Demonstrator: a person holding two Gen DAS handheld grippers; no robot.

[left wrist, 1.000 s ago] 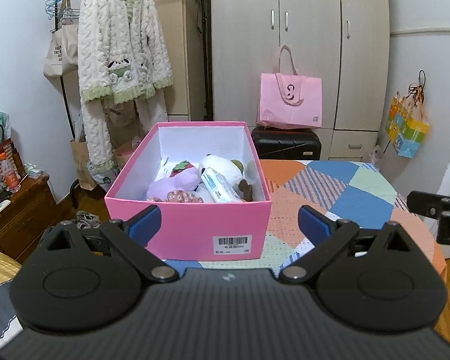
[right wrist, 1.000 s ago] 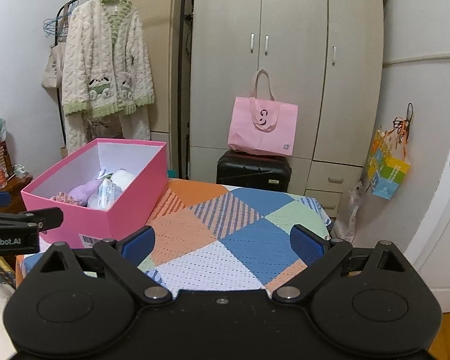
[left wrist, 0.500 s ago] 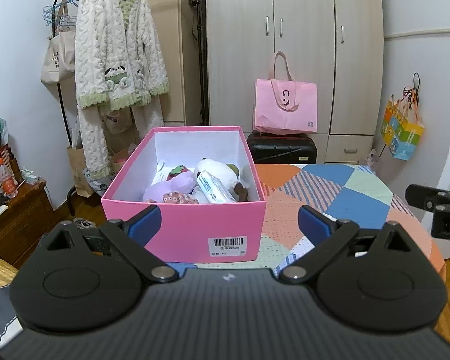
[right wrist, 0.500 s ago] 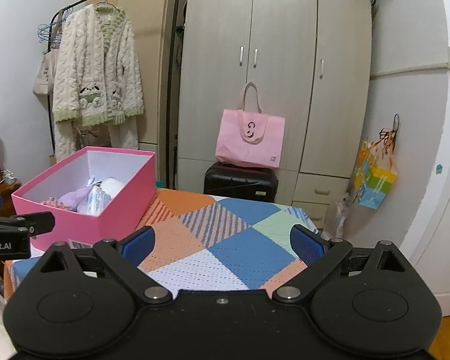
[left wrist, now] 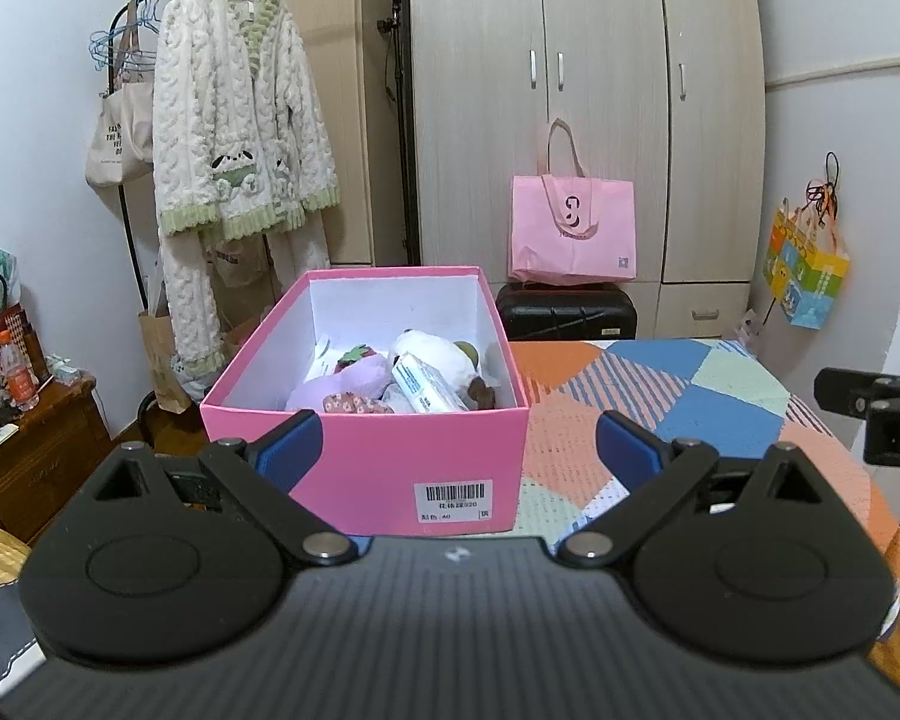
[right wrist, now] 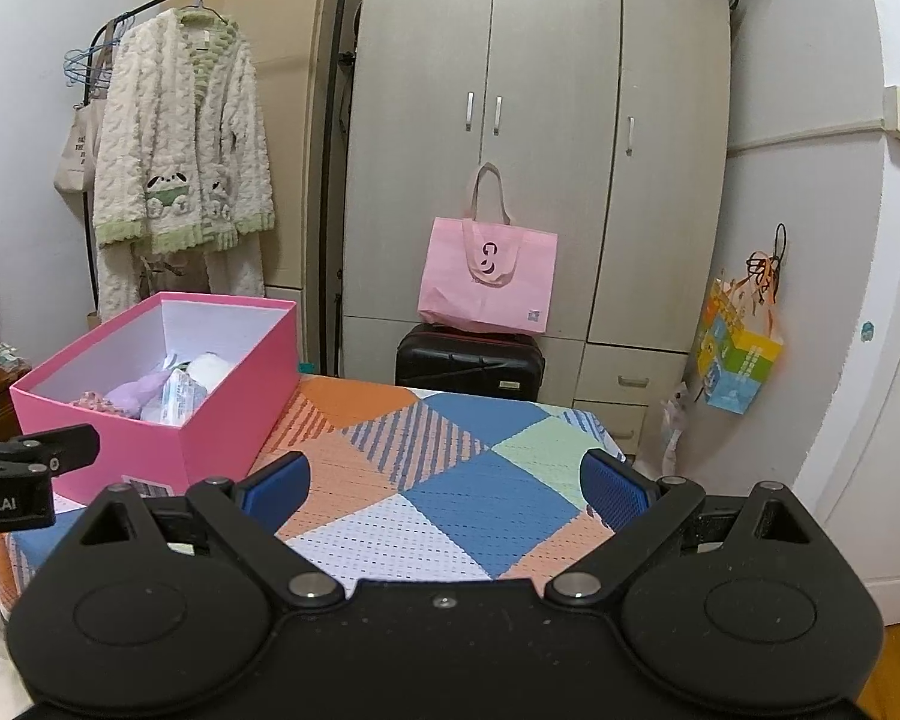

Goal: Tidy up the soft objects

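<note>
An open pink box [left wrist: 378, 450] stands on the left of the patchwork-covered table [left wrist: 678, 384]. It holds several soft things: a purple plush [left wrist: 342, 384], a white plush [left wrist: 438, 354], a strawberry toy [left wrist: 354, 355] and a tissue pack [left wrist: 426, 387]. The box also shows in the right wrist view [right wrist: 222, 420]. My left gripper [left wrist: 456, 450] is open and empty, just in front of the box. My right gripper [right wrist: 444, 489] is open and empty above the table [right wrist: 450, 480], to the right of the box.
A wardrobe [left wrist: 588, 108] stands behind the table, with a pink bag [left wrist: 573, 234] on a black suitcase [left wrist: 567, 315]. A fleece robe [left wrist: 234, 138] hangs on a rack at the left. A wooden side table [left wrist: 24, 450] with a bottle is at far left.
Both grippers have drawn back and risen, so the box and table look lower and farther away. Both stay open and empty.
</note>
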